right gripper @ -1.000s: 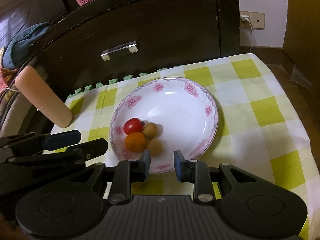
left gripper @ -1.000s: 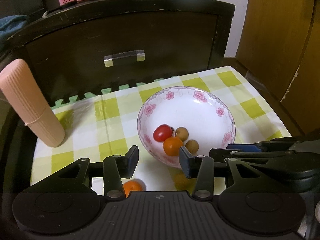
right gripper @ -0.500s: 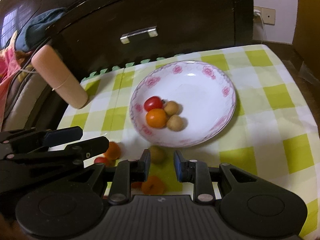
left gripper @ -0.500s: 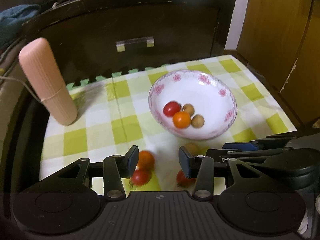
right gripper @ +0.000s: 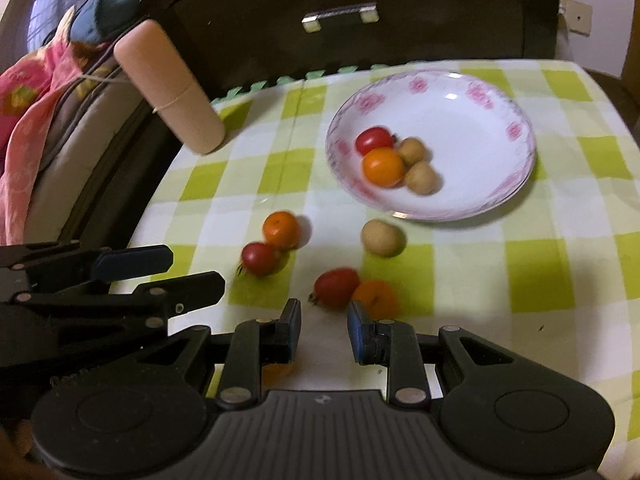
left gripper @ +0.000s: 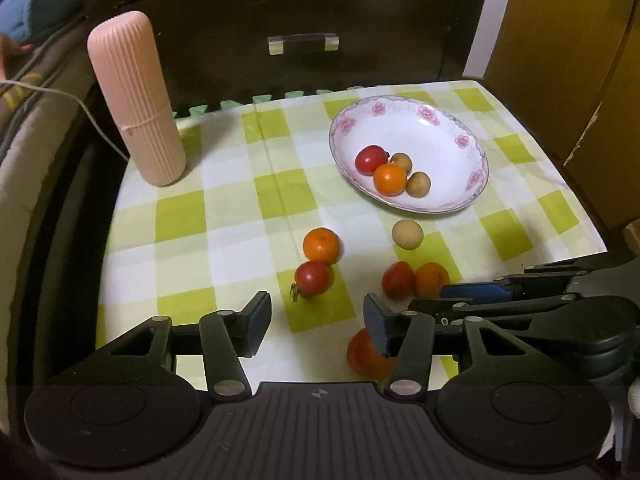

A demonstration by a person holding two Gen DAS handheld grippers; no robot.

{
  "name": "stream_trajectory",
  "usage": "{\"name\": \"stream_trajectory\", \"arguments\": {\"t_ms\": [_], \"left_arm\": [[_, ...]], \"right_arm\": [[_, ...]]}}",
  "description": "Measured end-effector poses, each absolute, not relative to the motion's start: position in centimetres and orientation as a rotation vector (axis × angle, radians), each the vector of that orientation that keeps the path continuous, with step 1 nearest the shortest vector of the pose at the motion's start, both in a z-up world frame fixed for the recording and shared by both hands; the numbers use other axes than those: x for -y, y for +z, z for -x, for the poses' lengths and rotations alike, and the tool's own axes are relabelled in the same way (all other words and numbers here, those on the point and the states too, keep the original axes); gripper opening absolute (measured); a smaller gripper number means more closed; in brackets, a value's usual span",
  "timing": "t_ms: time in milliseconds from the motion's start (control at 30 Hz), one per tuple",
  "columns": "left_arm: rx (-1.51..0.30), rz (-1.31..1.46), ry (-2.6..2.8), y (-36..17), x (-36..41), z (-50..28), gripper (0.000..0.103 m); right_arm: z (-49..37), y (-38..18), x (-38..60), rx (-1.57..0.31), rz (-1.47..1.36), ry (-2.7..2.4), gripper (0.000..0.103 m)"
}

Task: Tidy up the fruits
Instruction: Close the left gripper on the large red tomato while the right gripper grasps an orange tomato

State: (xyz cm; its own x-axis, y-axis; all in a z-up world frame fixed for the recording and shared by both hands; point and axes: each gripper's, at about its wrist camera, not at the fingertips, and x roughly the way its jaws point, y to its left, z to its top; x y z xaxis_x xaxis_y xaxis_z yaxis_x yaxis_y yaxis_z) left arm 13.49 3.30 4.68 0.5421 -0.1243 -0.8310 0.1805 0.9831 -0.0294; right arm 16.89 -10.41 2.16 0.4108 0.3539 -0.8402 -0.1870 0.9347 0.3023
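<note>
Both the left tongs and the right tongs are held open and empty above the desk, with loose fruits scattered just ahead of them and four more gathered in the plate beyond.

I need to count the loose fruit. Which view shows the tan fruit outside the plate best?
Left wrist: the tan fruit lies sharp and unblocked below the plate. The right wrist view shows it whole too, but motion-blurred.
</note>
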Motion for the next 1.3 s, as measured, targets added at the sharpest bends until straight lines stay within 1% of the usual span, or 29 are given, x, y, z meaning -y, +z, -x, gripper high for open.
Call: {"name": "stream_trajectory", "arguments": {"t_ms": [33, 100, 133, 233, 333, 567, 667, 733, 767, 833, 1133, 1300], "left_arm": [[-0.983, -0.059, -0.187, 4.7, -3.3, -13.4, 0.061], [-0.991, -0.056, -0.207, 4.5, -3.0, -13.2, 0.067], [-0.997, -0.057, -0.220, 4.3, -2.8, -13.1, 0.068], [-1.014, -0.077, -0.249, 3.7, -1.8, -12.7, 0.068], [-1.035, -0.096, -0.268, 3.0, -1.1, -12.7, 0.068], [-1.073, -0.118, -0.272, 1.2, 0.0, -13.5, 0.068], [-1.092, -0.125, -0.266, 0.4, 0.3, -13.8, 0.066], [-1.101, -0.141, -0.259, -0.1, 0.4, -13.8, 0.062], [-1.105, -0.143, -0.255, -0.3, 0.4, -13.8, 0.057], [-1.117, -0.129, -0.255, -0.7, 0.2, -14.0, 0.053], [-1.085, -0.141, -0.265, 0.2, 0.1, -13.2, 0.050], [-1.075, -0.114, -0.275, 0.8, -0.5, -13.0, 0.046]], "right_arm": [[-16.8, 2.1, 10.3, -1.101, -0.170, 0.347, 0.025], [-16.5, 2.1, 10.1, -1.101, -0.159, 0.349, 0.025], [-16.5, 2.1, 10.1, -1.099, -0.155, 0.346, 0.025], [-16.6, 2.1, 10.8, -1.094, -0.155, 0.314, 0.026], [-17.0, 2.4, 11.9, -1.083, -0.173, 0.278, 0.028], [-17.2, 2.6, 13.2, -1.077, -0.195, 0.253, 0.029], [-17.2, 2.4, 13.4, -1.086, -0.197, 0.253, 0.029], [-17.3, 2.1, 13.5, -1.092, -0.198, 0.251, 0.029], [-17.3, 2.0, 13.6, -1.094, -0.200, 0.249, 0.029], [-17.4, 1.9, 13.8, -1.098, -0.204, 0.246, 0.029], [-17.9, 1.4, 14.1, -1.106, -0.216, 0.234, 0.030], [-18.2, 0.9, 14.7, -1.118, -0.234, 0.217, 0.030]]}}
